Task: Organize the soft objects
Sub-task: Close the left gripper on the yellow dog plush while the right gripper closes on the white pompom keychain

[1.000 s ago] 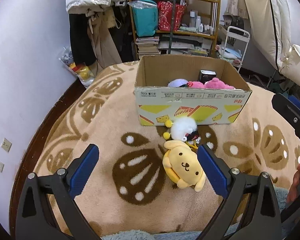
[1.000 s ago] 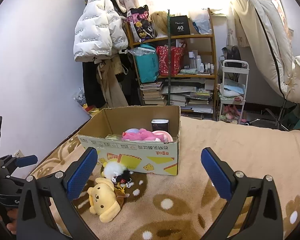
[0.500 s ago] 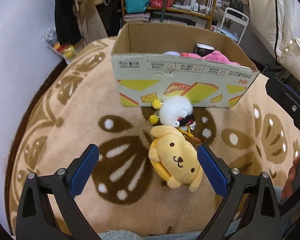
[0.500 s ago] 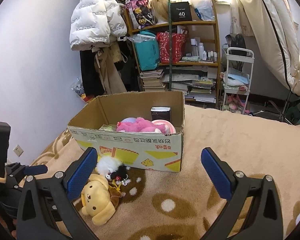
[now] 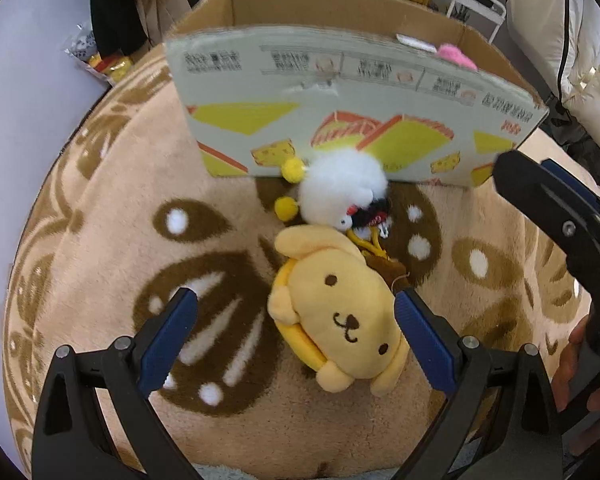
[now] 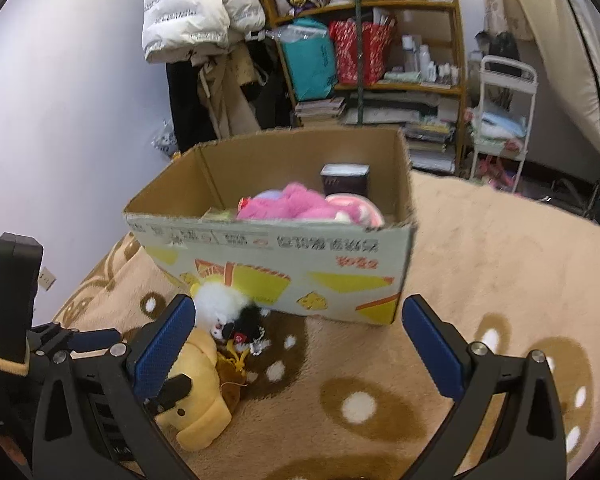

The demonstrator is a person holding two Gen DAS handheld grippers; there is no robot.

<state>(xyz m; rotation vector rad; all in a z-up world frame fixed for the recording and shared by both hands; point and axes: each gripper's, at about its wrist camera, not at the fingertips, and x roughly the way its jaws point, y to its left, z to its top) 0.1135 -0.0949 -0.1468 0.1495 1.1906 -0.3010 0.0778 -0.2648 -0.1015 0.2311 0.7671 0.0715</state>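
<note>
A yellow dog plush lies face up on the patterned blanket, in front of a cardboard box. A white fluffy plush with yellow pom-poms lies between it and the box. My left gripper is open, its jaws on either side of the yellow plush, the right pad close to its head. My right gripper is open and empty, low over the blanket facing the box. The yellow plush and the white plush show at its lower left. A pink plush lies in the box.
A dark small carton stands in the box. Behind the box are a wooden shelf with bags and books, hanging coats and a white cart. The left wall is close.
My left gripper has moved forward and down, so the yellow plush now sits between its jaws. My right gripper has moved closer to the box.
</note>
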